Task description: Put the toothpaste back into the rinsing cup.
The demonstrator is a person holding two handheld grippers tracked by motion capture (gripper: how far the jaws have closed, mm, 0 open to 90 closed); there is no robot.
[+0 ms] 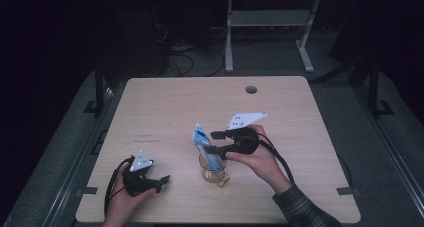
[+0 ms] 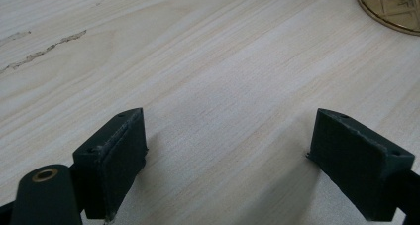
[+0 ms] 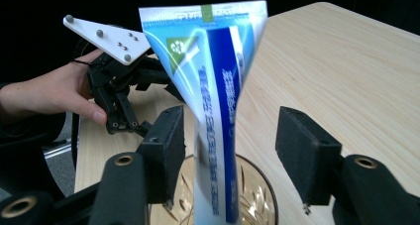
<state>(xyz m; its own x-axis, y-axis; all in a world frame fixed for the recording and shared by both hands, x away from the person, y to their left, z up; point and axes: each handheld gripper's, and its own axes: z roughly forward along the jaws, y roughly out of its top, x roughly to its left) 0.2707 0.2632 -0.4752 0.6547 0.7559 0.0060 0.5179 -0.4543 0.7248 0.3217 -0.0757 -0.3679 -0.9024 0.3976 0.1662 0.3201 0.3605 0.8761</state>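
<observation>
dark surroundings are framing a pale wooden table point(image 1: 165, 102) with a round cable hole point(image 1: 251, 90) near its far edge and a metal stand point(image 1: 270, 27) on the floor beyond. a blue-and-white toothpaste tube point(image 1: 206, 146) is standing upright, crimped end up, in an amber glass cup point(image 1: 214, 173) near the table's front centre. the right gripper point(image 1: 214, 141) is hanging level beside the tube, jaws spread wide to either side of it without touching it, as the right gripper view is showing. the left gripper point(image 1: 161, 182) is resting low near the front left, jaws parted over bare wood; the cup's base point(image 2: 391, 7) is lying well apart from it in the left gripper view.
</observation>
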